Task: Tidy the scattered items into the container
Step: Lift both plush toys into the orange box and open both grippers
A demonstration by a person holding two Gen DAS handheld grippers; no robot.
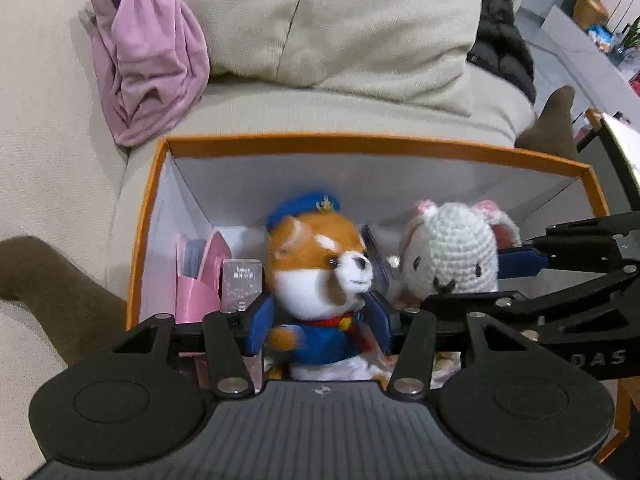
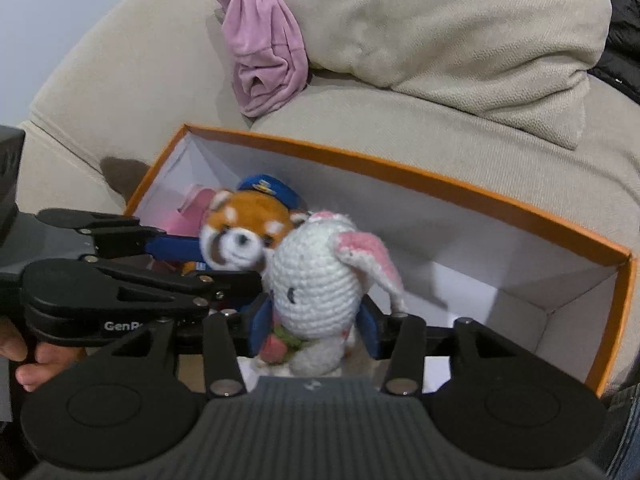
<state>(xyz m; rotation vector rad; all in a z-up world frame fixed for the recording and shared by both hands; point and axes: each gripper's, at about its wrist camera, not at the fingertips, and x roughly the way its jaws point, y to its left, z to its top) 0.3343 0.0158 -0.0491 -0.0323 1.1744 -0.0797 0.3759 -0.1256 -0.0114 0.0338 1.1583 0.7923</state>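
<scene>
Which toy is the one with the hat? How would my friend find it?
Look on the beige sofa for the orange box. Two soft toys sit inside it, each between a gripper's blue fingers. The left gripper holds the hat one: an orange and white plush in a blue cap, beside a hatless white crochet bunny.

Left claw (image 1: 320, 330) clamped; right claw (image 2: 316, 330) clamped; side by side.

a beige sofa (image 1: 60, 152) carries an orange box (image 1: 360, 142) on its seat. a pink cloth (image 1: 148, 56) lies against the back, beside a beige cushion (image 1: 340, 20).
</scene>
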